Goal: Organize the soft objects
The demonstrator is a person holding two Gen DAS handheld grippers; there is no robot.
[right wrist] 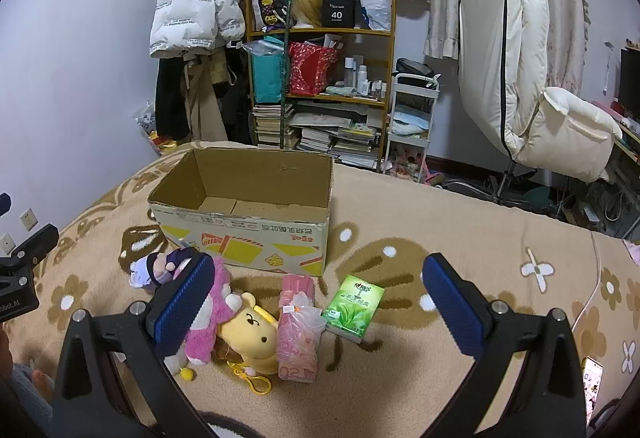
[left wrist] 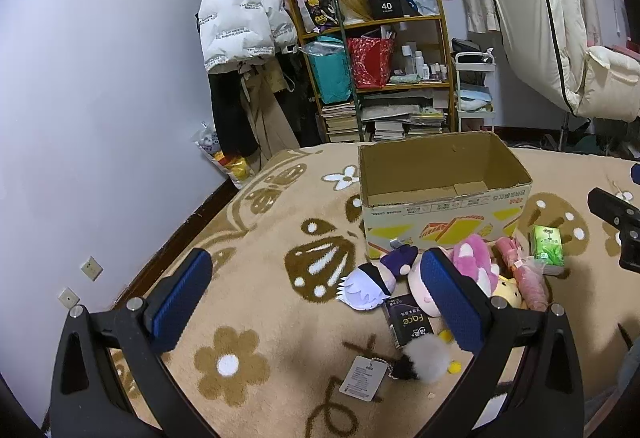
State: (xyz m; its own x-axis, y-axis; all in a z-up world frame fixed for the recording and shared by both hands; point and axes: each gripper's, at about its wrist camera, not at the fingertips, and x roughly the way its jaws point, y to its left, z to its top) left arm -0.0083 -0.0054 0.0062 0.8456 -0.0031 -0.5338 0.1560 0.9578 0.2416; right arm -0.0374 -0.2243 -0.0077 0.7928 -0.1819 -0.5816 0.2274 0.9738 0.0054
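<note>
An open cardboard box [left wrist: 444,194] stands on the bed; it shows empty in the right wrist view [right wrist: 244,214]. In front of it lie soft toys: a white-haired doll [left wrist: 368,288], a pink plush [left wrist: 474,260] [right wrist: 212,318], a yellow bear [right wrist: 250,330], a grey pompom keychain [left wrist: 424,360], a purple doll [right wrist: 160,268]. A pink packet [right wrist: 298,326], a green tissue pack [right wrist: 354,306] [left wrist: 547,248] and a black "Face" pack [left wrist: 408,320] lie among them. My left gripper [left wrist: 316,298] is open and empty above the toys. My right gripper [right wrist: 320,306] is open and empty over them.
The bed has a beige flowered blanket [left wrist: 280,238]. A wall [left wrist: 100,78] runs on the left. Behind the bed stand a crowded shelf [right wrist: 320,78], hanging coats [left wrist: 240,6], a white cart [right wrist: 412,118] and a white padded chair [right wrist: 540,98]. A phone [right wrist: 594,382] lies at the right.
</note>
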